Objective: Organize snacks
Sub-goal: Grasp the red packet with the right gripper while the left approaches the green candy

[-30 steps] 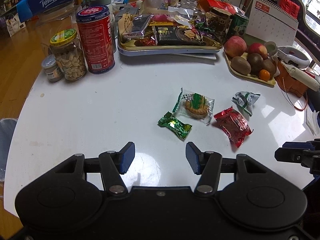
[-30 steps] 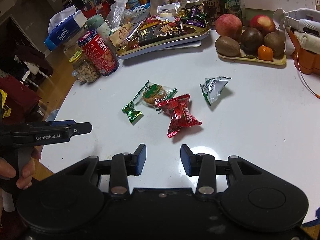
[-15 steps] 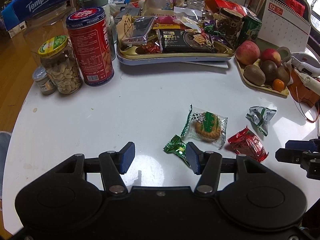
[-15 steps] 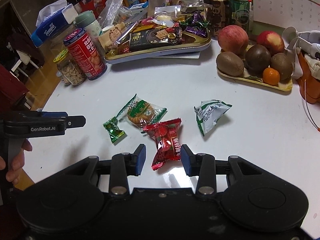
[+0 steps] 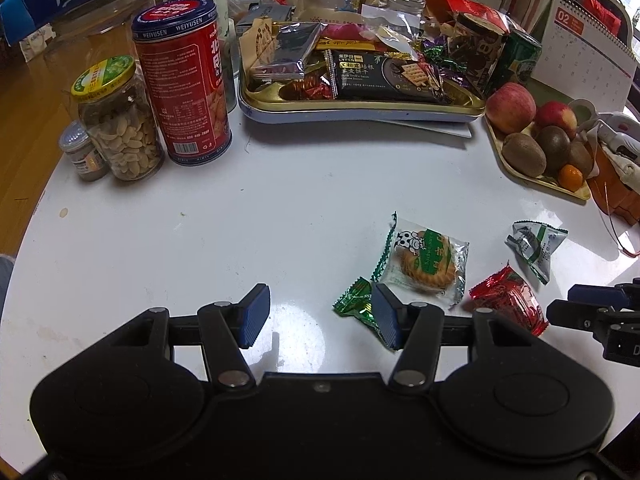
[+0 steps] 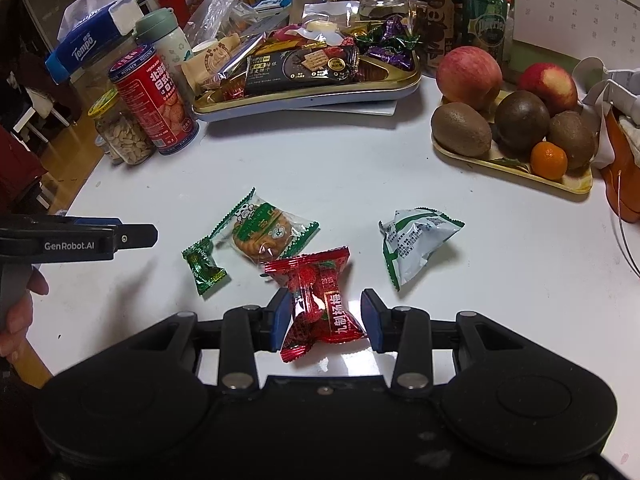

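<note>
The right gripper (image 6: 325,322) straddles the red candy (image 6: 318,300) on the worktop (image 6: 360,160), jaws open and not yet pinching. The left gripper (image 5: 320,316), wide open and empty, hovers beside the green candy (image 5: 356,304), apparently lining up for the tray (image 6: 320,98).

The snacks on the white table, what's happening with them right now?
A person holds a hand-held gripper in each hand. The right hand-held gripper straddles the red candy packet, jaws not clamped. The left hand-held gripper is open beside the small green candy. The biscuit packet and silver-green packet lie loose, outside the snack tray.
</note>
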The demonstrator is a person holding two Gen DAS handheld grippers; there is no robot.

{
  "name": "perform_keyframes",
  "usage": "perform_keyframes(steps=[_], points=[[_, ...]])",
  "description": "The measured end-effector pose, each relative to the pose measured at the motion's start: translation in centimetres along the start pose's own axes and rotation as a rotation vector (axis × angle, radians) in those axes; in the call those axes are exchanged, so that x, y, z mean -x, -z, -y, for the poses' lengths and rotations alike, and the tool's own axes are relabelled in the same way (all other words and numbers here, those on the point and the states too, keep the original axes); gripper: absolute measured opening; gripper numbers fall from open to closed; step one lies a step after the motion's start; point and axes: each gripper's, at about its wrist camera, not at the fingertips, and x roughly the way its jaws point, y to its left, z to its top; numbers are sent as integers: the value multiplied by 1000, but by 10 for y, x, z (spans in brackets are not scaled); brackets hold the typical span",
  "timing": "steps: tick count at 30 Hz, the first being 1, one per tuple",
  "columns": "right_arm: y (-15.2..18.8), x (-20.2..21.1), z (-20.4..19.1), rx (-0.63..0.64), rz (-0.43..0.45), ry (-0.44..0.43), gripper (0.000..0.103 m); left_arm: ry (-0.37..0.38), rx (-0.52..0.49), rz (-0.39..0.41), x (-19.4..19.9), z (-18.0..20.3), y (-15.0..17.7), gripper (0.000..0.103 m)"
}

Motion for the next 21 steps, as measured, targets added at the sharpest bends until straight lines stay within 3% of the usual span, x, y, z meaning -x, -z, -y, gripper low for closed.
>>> perform_keyframes(steps=[21], points=[[3,-9,-5,48,21,45,42,-5,17,-28,-7,-2,3,60]])
